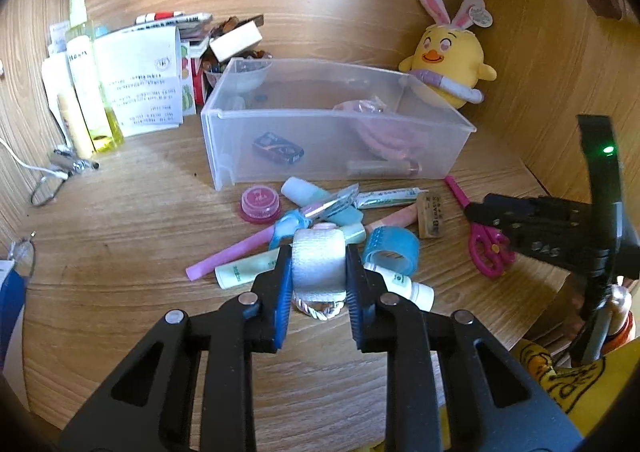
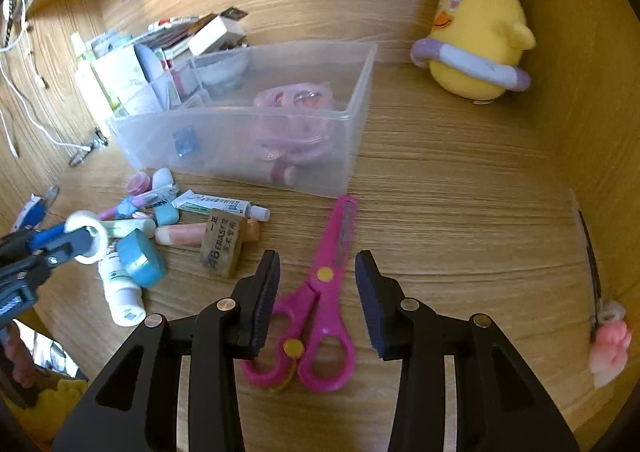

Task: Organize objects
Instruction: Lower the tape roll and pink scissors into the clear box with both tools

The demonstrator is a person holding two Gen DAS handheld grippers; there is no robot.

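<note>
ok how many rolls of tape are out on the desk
2. A white tape roll is clamped in the left gripper over the pile; a blue tape roll lies just right of it. More could hide under the clutter.

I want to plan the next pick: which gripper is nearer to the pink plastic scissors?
Right. The right gripper is open with its fingers on either side of the pink plastic scissors. The left gripper is away at the pile, shut on the white tape roll.
</note>
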